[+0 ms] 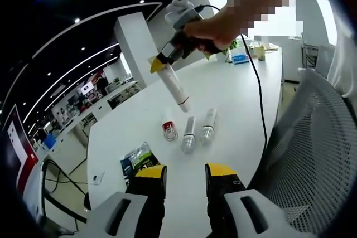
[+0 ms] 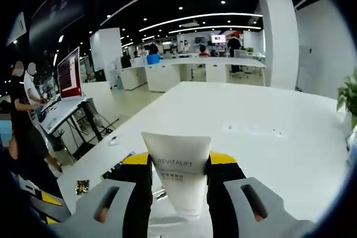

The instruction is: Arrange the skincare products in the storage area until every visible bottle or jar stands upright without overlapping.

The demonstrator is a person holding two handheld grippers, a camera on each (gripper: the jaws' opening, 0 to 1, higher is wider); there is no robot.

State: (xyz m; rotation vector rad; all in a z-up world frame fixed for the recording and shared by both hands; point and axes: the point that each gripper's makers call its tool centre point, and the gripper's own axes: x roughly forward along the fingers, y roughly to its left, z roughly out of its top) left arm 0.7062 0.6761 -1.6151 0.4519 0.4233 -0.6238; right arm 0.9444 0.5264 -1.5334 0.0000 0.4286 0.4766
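The step in hand is carrying one product toward the group: the right hand-held gripper (image 2: 178, 163) is clamped on a white plastic squeeze tube printed REVITALIFT (image 2: 179, 179), held in the air above the white worktop (image 1: 234, 93). In the left gripper view that tube (image 1: 174, 86) hangs from the right hand-held gripper (image 1: 159, 63) with its long axis slanted, the white cap end pointing down toward the worktop and the flat crimped end up between the yellow-tipped jaws.

Below it, near the middle of the worktop, stand a small white bottle with red print (image 1: 168, 127) and two slim clear bottles with silvery caps (image 1: 189, 135) (image 1: 208, 126), close together but apart from one another (whether all three are truly upright is hard to judge through the fisheye). A dark printed sachet (image 1: 138, 160) lies flat at the near left.

The left hand-held gripper (image 1: 186, 172) hovers nearer, jaws parted and holding nothing.

The next move, as I judge it, calls for bringing the tube to vertical, cap down, and lowering it onto a bare patch beside the bottles without knocking them; a cap is a narrow base, so the release needs care.
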